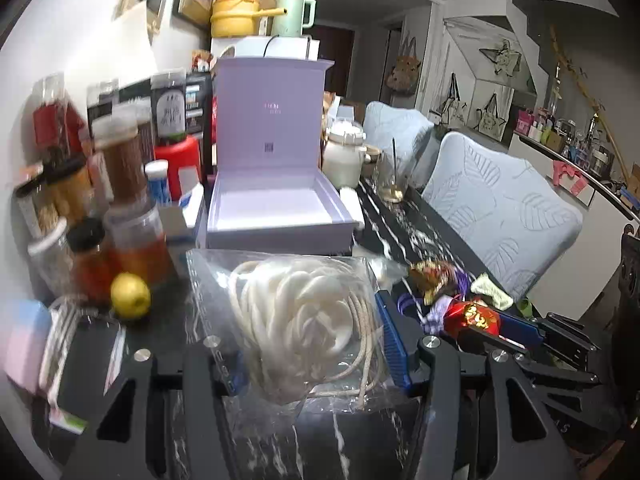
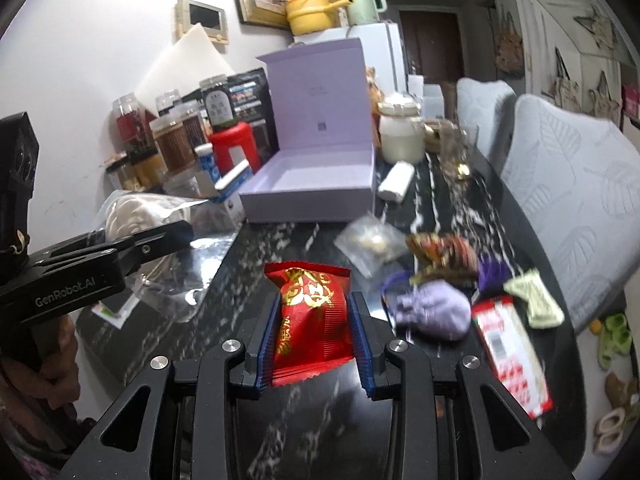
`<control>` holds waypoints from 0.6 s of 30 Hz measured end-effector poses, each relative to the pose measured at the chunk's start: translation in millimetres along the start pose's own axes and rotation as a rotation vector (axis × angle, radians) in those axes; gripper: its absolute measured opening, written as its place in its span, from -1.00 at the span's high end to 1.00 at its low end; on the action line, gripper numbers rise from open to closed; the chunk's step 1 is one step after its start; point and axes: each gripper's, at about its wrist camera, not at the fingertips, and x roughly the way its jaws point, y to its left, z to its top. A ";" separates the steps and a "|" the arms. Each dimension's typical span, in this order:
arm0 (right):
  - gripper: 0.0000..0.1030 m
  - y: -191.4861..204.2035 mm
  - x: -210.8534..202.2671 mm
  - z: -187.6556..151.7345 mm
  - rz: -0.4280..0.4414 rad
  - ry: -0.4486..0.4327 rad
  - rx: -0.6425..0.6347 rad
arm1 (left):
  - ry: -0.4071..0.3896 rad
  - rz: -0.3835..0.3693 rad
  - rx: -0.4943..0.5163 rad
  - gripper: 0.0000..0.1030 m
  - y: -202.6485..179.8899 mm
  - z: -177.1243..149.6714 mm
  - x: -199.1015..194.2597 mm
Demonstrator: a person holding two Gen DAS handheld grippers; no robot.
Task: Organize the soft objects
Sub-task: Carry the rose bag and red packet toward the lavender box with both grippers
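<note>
My left gripper is shut on a clear plastic bag with a coil of white rope, held just above the dark marble table. The bag also shows at the left in the right wrist view. My right gripper is shut on a red packet with gold print, low over the table; the packet shows in the left wrist view too. An open lilac box, empty, with its lid upright, stands straight ahead of both grippers.
Jars and bottles crowd the left by the wall, with a yellow apple. A lilac pouch, a red-white packet, a brown-gold item and a small clear bag lie right. Pale blue chairs line the table's right edge.
</note>
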 end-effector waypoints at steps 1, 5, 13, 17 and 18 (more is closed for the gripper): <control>0.35 1.0 1.5 6.3 0.002 -0.007 -0.008 | -0.005 -0.001 0.002 -0.02 -1.0 5.3 1.8; 0.35 2.0 8.1 28.0 0.013 -0.026 -0.027 | -0.025 0.003 0.012 -0.02 0.6 24.6 7.9; 0.35 -2.3 19.6 68.1 0.020 -0.073 -0.060 | -0.068 0.005 0.013 -0.02 6.3 60.0 22.8; 0.35 -4.3 25.9 88.9 0.013 -0.102 -0.079 | -0.089 0.014 0.010 -0.02 11.6 78.6 34.9; 0.35 -4.6 27.2 92.9 0.013 -0.108 -0.082 | -0.092 0.017 0.007 -0.02 13.3 82.7 38.2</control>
